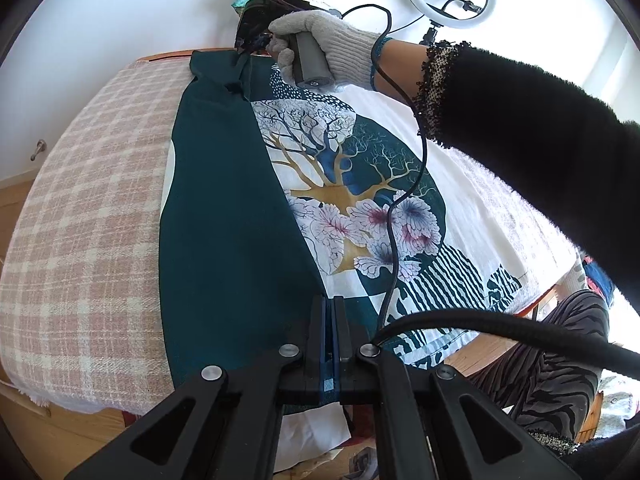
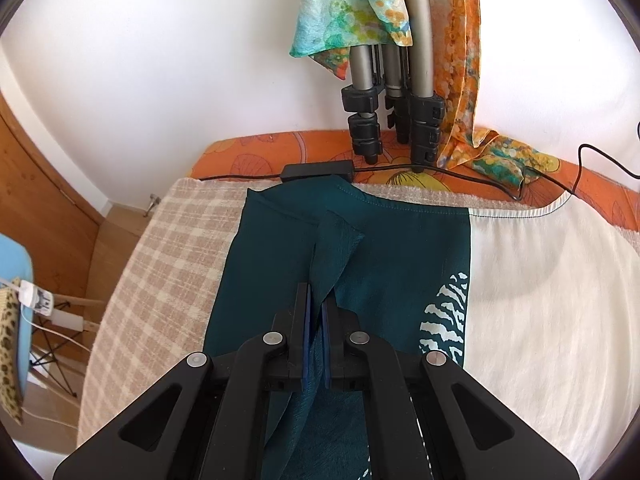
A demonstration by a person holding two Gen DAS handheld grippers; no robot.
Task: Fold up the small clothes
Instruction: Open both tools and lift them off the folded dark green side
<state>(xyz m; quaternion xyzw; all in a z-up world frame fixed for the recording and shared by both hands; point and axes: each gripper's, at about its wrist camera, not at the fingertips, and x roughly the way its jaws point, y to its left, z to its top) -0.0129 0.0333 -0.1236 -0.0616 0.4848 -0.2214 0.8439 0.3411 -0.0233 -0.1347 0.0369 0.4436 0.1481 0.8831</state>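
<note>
1. On the checked blanket [image 1: 88, 216], the teal cloth [image 1: 224, 216] is lying half-folded.
2. Left gripper [image 1: 330, 312] and right gripper [image 2: 316, 300] are both pinching its edge.
3. Next: laying that edge flat, then releasing.

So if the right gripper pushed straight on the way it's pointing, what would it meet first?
Most likely the teal cloth itself: the right gripper is shut on a raised fold of it and angles down at the flat part lying ahead. Past that hem sit a black power adapter and tripod legs, though depth is uncertain.

Bright daylight, sharp focus, fisheye-curved dark edges.
</note>
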